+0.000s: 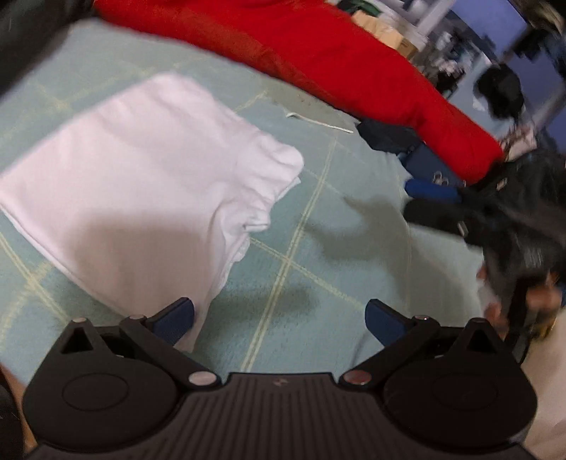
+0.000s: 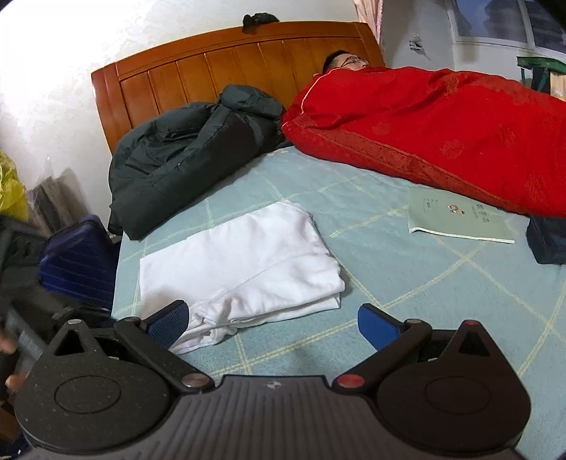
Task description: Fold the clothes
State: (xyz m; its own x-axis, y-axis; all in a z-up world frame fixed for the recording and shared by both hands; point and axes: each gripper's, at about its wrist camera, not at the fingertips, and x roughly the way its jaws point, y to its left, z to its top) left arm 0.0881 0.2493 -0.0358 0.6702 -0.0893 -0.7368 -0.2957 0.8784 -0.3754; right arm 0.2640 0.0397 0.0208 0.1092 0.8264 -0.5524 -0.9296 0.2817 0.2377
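The folded white cotton garment point(image 2: 240, 262) lies centre-left on the pale green checked bed point(image 2: 424, 283), soft and light, best pinched at its layered lower edge; both grippers' fingers point(image 2: 166, 323) spread, empty.

Ahead of the right gripper stretches a bed point(image 2: 406, 269) covered by a pale green sheet with a thin yellowish check. Far ahead and to the left stands its wooden headboard point(image 2: 219, 67), orange-brown with vertical panels, set against a white wall point(image 2: 70, 46). A small dark object point(image 2: 258, 19) sits on the headboard's top edge. To the far upper right, a window point(image 2: 502, 21) shows dim bluish light, with a strip of pinkish curtain point(image 2: 368, 16) between it and the headboard. In the left wrist view the upper right is blurred clutter before a blue wall point(image 1: 509, 28).
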